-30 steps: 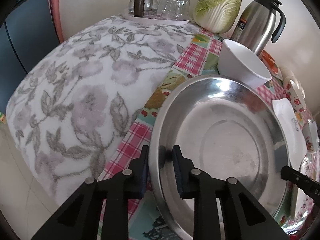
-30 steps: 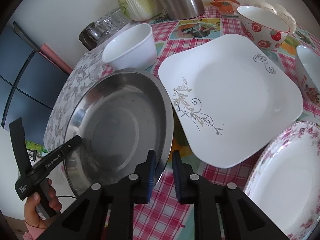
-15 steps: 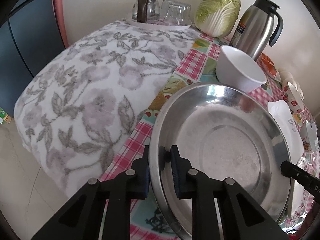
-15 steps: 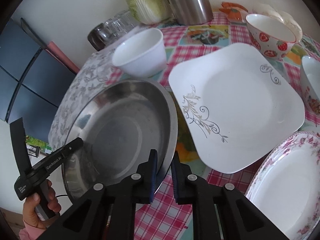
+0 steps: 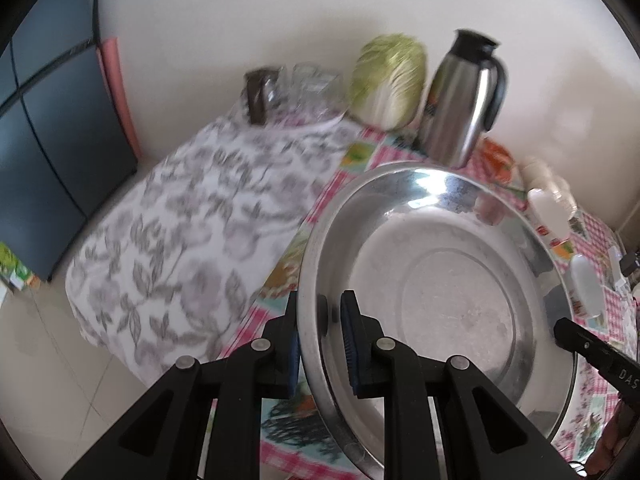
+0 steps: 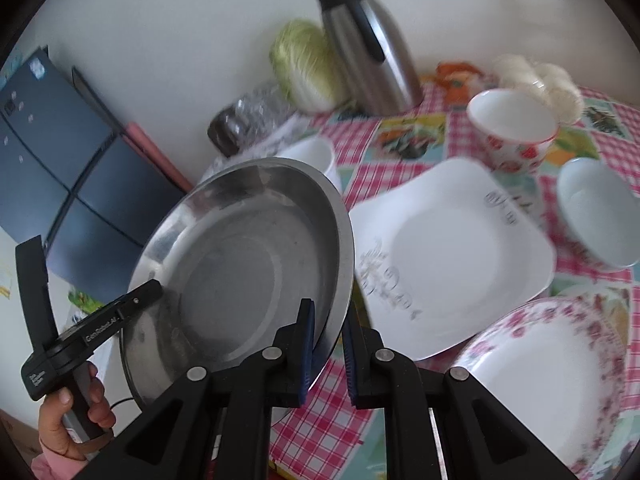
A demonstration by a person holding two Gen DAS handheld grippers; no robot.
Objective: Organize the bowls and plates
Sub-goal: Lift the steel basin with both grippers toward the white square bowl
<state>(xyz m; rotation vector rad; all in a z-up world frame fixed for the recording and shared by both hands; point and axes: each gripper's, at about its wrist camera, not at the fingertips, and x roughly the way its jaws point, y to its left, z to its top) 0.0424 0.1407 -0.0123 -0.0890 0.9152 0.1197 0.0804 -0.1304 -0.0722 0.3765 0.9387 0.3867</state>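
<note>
The steel basin (image 5: 436, 300) is held at two spots on its rim, and it is the landmark for everything else here. The left tongs (image 5: 320, 344) are clamped narrow on the basin's near rim in the left wrist view, one blue pad inside the wall and the other outside. The right tongs (image 6: 329, 350) pinch the opposite edge the same way, jaws nearly together with only the thin metal between them. In the right wrist view the basin tilts, its far rim raised above the checked surface (image 6: 404, 140), and a hand (image 6: 68, 424) grips the handle of the left tool below the basin's lower left edge.

Just right of the basin in that view lies a square white plate (image 6: 452, 256) with grey scrollwork. Beyond that plate from the basin stands a strawberry bowl (image 6: 512, 128), and a plain white bowl (image 6: 600, 212) sits further right. A round floral plate (image 6: 540, 376) lies at the near right, beside the square one. Another white bowl (image 6: 316, 156) peeks from behind the basin's far rim. Past the basin toward the wall stand a steel thermos jug (image 5: 464, 100), a cabbage (image 5: 388, 80) and blurred glassware (image 5: 296, 88). Left of the basin spreads a grey flowered cloth (image 5: 180, 232)
</note>
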